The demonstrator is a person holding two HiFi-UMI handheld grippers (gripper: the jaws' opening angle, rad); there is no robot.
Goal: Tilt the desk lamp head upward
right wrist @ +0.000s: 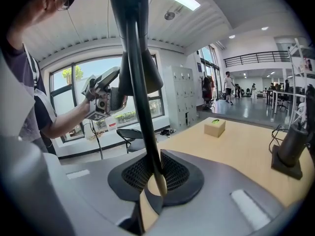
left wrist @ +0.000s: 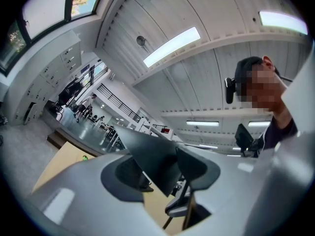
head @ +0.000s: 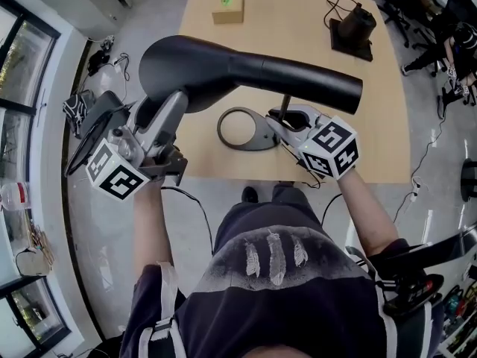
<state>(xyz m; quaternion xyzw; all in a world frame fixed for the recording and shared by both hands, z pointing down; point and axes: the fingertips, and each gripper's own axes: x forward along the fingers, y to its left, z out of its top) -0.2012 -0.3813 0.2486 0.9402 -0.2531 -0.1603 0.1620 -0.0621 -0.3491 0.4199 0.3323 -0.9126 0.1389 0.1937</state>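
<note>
Black lamp head (head: 223, 73) raised above wooden table (head: 298, 6), near its front edge; left gripper (head: 173, 103) closed on its wide rim; right gripper (right wrist: 155, 181) clamped on thin lamp stem (right wrist: 140, 107) above ring base (head: 242, 129); small box (head: 228, 6) well apart at far edge

Open tabletop (head: 292, 22) beyond lamp head (head: 246, 73)

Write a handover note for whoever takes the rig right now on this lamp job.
Left gripper: jaws around the lamp head at its rim; can't tell if the grip is firm.
Right gripper: shut on the lamp stem, low, near the base.
The lamp stands at the table's near edge.
Done: both grippers placed.
To do: tilt the head upward; it looks about level.
</note>
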